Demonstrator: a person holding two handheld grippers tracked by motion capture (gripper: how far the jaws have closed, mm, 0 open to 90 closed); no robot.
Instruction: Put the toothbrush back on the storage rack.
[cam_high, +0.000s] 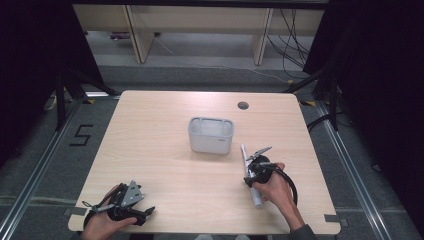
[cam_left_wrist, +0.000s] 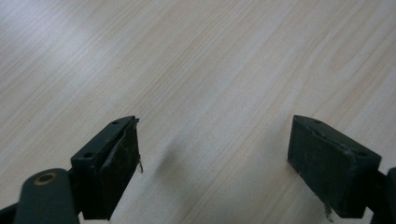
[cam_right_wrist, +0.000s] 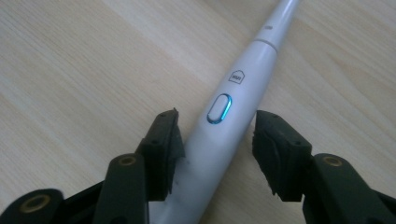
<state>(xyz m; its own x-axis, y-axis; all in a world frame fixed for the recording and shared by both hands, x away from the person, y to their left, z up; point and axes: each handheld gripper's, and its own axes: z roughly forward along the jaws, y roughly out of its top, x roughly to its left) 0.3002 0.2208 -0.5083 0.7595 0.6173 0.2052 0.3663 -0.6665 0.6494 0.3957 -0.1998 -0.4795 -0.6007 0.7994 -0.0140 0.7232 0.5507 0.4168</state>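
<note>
Straddling the white electric toothbrush (cam_right_wrist: 224, 135) (button lit), the right gripper (cam_right_wrist: 215, 140) stands spread, grey caddy (cam_high: 211, 135) just beyond.

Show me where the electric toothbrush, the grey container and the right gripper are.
electric toothbrush (cam_right_wrist: 219, 108): right gripper view, on its lit button.
grey container (cam_high: 210, 143): high view, on its front wall.
right gripper (cam_right_wrist: 215, 140): right gripper view, midway between its fingertips.

White toothbrush (cam_right_wrist: 233, 121) with blue-lit button (cam_right_wrist: 219, 108), pale grey bin (cam_high: 210, 135), light wood-grain table (cam_high: 160, 150)
</note>
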